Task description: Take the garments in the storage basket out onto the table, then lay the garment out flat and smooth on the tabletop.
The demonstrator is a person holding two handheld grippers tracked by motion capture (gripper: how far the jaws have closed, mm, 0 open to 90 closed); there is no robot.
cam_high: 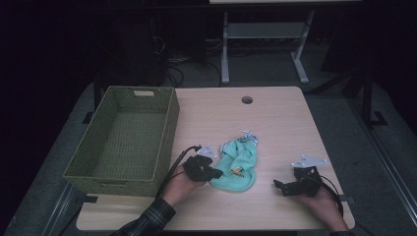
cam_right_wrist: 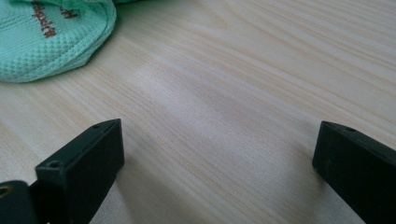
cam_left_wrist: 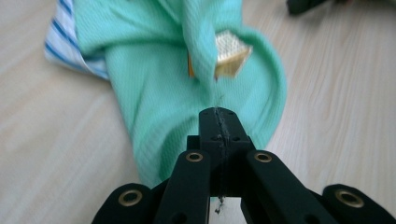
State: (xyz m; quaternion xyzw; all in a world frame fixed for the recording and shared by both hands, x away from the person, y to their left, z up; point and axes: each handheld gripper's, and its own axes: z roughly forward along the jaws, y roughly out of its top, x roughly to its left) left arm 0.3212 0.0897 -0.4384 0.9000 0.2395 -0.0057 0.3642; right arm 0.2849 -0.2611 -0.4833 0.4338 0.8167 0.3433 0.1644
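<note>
My left gripper (cam_high: 214, 173) jaws are clenched, seemingly pinching the green cloth (cam_high: 238, 168) at its seven-o'clock edge mid-tabletop (cam_high: 275, 123), probably for lifting; right gripper (cam_high: 279, 186) rests at four o'clock, jaws released, waiting.

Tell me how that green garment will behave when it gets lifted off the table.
The green garment lies in soft folds, so it will likely go limp and drape. Its thin knit looks light. The left gripper is shut at its edge, seemingly pinching the fabric; only that spot would rise first, the rest trailing.
</note>
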